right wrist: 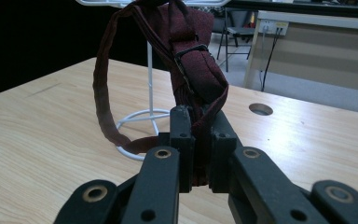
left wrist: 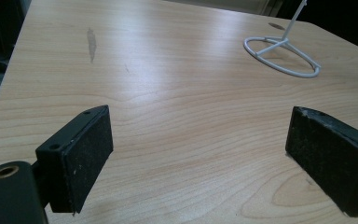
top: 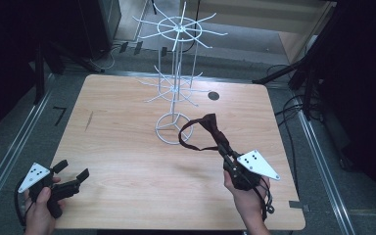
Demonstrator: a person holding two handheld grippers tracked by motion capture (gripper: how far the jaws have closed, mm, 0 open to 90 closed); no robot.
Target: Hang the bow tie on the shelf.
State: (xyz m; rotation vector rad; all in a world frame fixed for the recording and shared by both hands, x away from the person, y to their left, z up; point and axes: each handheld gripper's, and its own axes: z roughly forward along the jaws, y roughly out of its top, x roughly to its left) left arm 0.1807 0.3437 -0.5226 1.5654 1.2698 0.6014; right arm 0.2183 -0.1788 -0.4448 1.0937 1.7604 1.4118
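From the high view, the right gripper (top: 223, 150) is clamped on a dark red fabric bow tie with a looped neck strap (top: 201, 131), holding it in the air just beside the ring base of the white wire display rack with radiating hooks (top: 175, 88), which stands toward the far middle of the pale wooden table (top: 122, 161); the left gripper (top: 73, 171) waits at the near left corner, jaws apart and empty. In the left gripper view the two black pads (left wrist: 81, 156) stand wide over bare wood, the rack's base ring off to the far right. In the right gripper view the jaws pinch the tie's knot end, strap loop hanging open to the left (conveniently). The step in hand looks like carrying the tie to the rack; next, the loop likely needs lifting and threading over a hook tip before release.
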